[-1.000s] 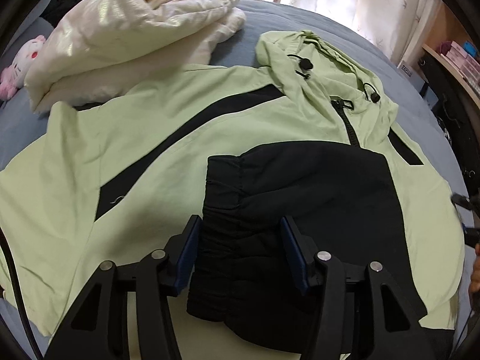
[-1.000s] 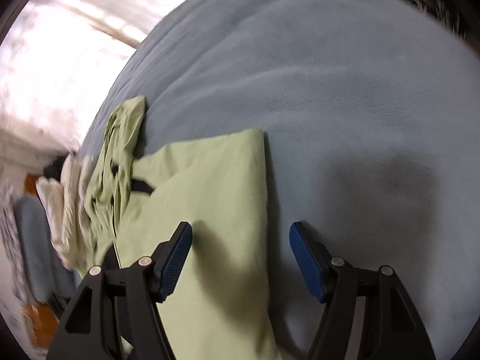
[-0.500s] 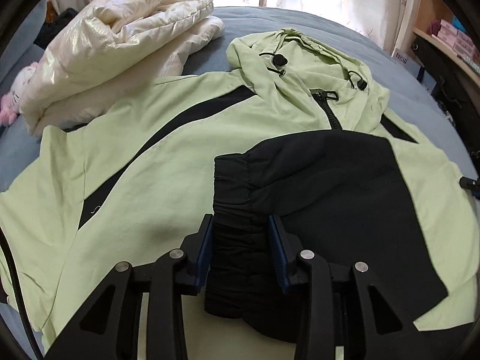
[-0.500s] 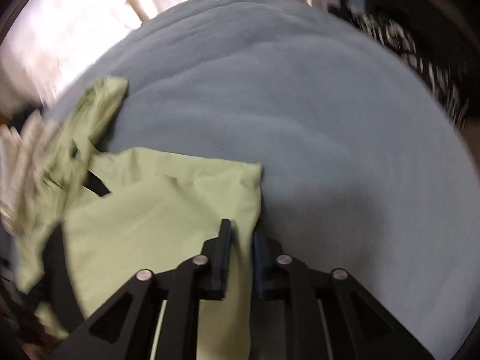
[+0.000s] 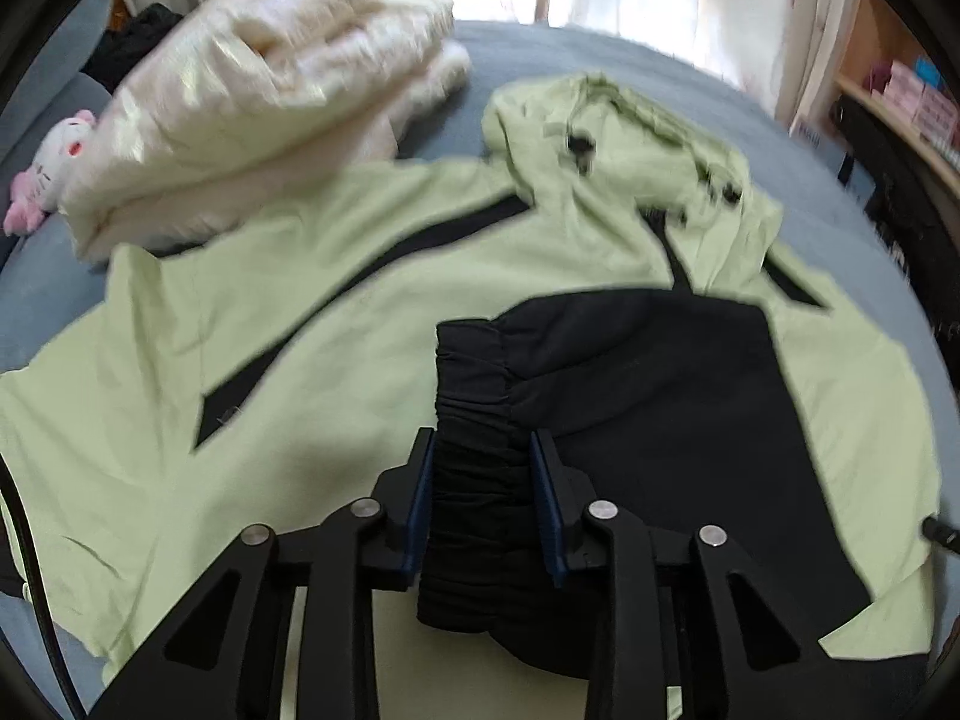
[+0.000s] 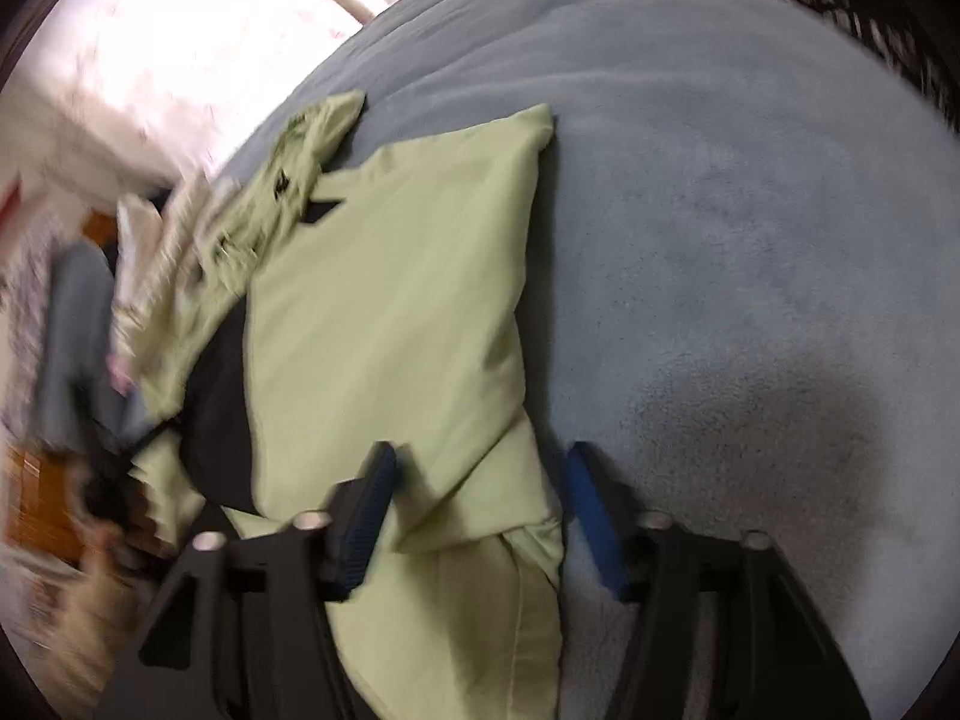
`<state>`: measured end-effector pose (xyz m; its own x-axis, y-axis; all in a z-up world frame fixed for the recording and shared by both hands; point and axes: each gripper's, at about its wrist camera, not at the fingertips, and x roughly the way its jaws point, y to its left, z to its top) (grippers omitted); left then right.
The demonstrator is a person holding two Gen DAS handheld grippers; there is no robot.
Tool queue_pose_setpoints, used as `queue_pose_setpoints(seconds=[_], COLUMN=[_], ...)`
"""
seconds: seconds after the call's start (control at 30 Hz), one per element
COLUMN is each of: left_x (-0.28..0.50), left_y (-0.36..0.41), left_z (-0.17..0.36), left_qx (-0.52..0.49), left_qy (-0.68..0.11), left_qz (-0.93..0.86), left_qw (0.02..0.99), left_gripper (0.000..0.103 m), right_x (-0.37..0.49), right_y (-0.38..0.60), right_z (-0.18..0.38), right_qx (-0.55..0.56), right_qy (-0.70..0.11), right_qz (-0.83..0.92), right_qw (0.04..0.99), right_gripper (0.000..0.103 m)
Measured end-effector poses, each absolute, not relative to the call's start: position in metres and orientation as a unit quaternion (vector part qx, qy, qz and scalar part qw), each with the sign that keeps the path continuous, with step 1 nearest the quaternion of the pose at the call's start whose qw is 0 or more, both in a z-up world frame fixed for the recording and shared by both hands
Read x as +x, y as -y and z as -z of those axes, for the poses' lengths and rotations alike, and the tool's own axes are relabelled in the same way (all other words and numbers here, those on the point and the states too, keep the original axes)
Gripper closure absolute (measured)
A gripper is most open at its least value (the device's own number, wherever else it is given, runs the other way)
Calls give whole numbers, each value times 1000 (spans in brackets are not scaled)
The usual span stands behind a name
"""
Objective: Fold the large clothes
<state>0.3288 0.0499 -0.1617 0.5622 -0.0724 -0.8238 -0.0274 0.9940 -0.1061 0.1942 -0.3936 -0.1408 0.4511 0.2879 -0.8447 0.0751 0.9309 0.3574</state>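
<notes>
— Left gripper [image 5: 480, 504]?
— Fingers have just been closing and now pinch the black sleeve [image 5: 474, 396] folded across the green jacket [image 5: 300, 360] on the bed [image 5: 600, 54]
— Right gripper [image 6: 474, 516]?
— Fingers apart, astride the jacket's edge, not pinching it

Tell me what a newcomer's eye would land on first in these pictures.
The pale green and black hooded jacket spread across the blue-grey bed dominates the left wrist view. At bottom centre the left gripper has just been closing its jaws, and its pads press the jacket's black gathered cuff between them. At upper left sits a folded cream puffy coat, with a pink and white plush toy beside it.
</notes>
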Motion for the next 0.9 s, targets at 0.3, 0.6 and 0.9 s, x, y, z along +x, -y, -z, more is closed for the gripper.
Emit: queue_pose_setpoints(seconds=[0.3, 0.6, 0.9], left_x=[321, 310, 340], left_y=[-59, -66, -13], left_z=[171, 129, 165], left_qx=[-27, -28, -49], left_qy=[-486, -439, -482], left_qz=[4, 41, 43], left_qw=[873, 897, 873], left_gripper=[71, 53, 53], right_x=[193, 193, 249], right_y=[401, 362, 213], right_z=[139, 93, 125], right_qx=[171, 161, 76], right_qy=[-530, -456, -465], right_qz=[-3, -4, -106], right_qw=[830, 876, 876], right_gripper=[75, 56, 56])
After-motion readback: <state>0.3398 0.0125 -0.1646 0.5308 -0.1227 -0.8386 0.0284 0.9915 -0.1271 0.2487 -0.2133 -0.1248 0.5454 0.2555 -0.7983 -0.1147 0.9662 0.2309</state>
